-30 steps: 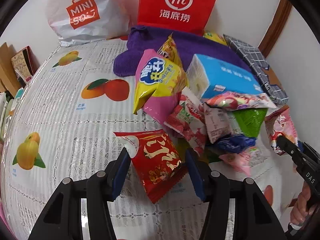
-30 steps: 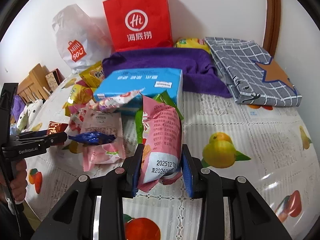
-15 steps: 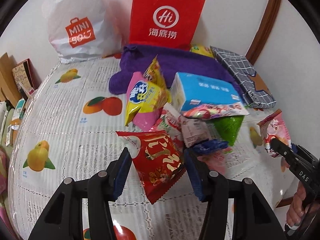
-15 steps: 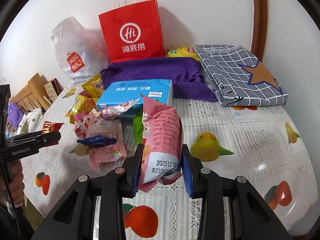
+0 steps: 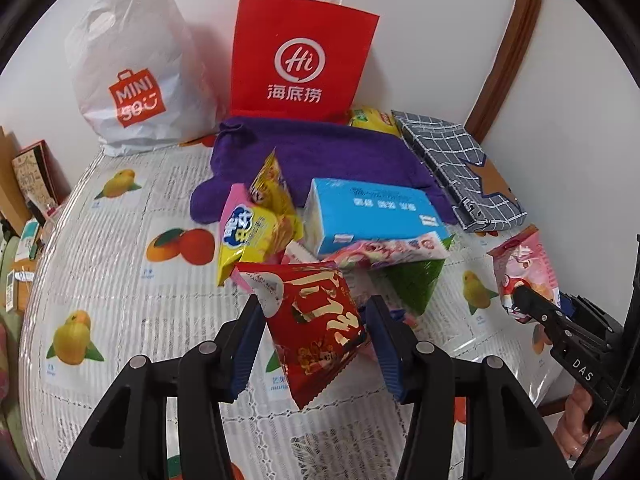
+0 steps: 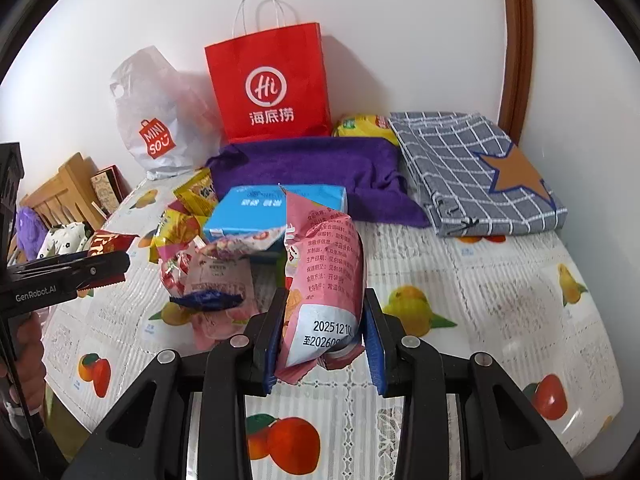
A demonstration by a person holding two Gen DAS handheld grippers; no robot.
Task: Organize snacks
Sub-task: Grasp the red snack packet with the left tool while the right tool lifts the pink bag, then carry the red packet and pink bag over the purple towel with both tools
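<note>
Both packets now ride higher off the fruit-print tablecloth [image 5: 120,248] than a second ago. Left gripper [image 5: 314,338] clamps crinkly red foil snack packet [image 5: 316,320]; right gripper [image 6: 322,334] clamps pink plastic snack bag [image 6: 324,280]. Likely sorting next; pile [image 6: 208,256] remains.

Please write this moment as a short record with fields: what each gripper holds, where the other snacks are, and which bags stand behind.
left gripper: shut on red snack packet, lifted above the table
right gripper: shut on pink snack packet
snack pile: on the fruit-print tablecloth, around the blue tissue pack
bags at wall: red paper bag, white plastic bag
cloths: purple towel, grey checked cloth
</note>
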